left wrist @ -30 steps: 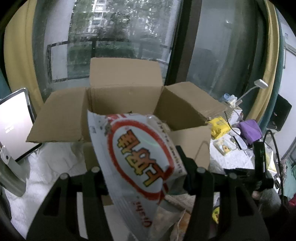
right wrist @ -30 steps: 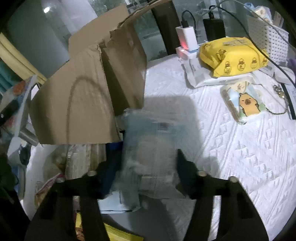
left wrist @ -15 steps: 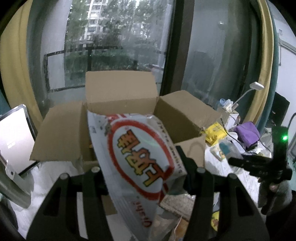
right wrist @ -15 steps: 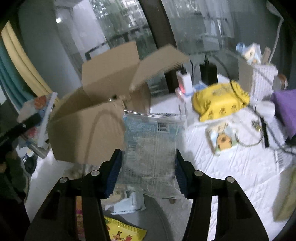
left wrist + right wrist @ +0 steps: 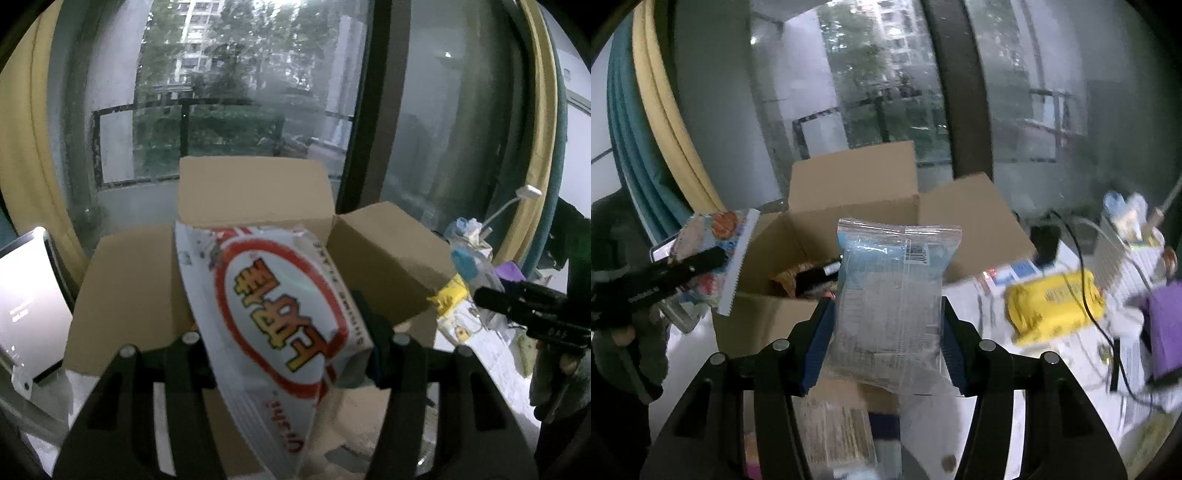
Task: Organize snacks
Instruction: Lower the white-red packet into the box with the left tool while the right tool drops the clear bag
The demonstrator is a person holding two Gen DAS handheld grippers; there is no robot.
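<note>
My left gripper (image 5: 284,350) is shut on a white snack bag with a red ring and orange lettering (image 5: 280,310), held in the air in front of the open cardboard box (image 5: 251,195). My right gripper (image 5: 886,336) is shut on a clear and pale blue snack pack (image 5: 890,295), held up before the same box (image 5: 853,177). Several snacks lie inside the box (image 5: 809,277). In the right wrist view the left gripper (image 5: 665,277) shows at the left with its bag (image 5: 716,258). In the left wrist view the right gripper (image 5: 532,306) shows at the right.
More snack packs (image 5: 834,435) lie on the white table below the box. A yellow pouch (image 5: 1052,306), a purple item (image 5: 1167,325), cables and a white basket (image 5: 1126,258) sit at the right. A screen (image 5: 26,295) stands left. A window is behind.
Both grippers have risen with their packs. The box now sits lower and farther in both views. The right gripper has swung from the table to face the box opening.
</note>
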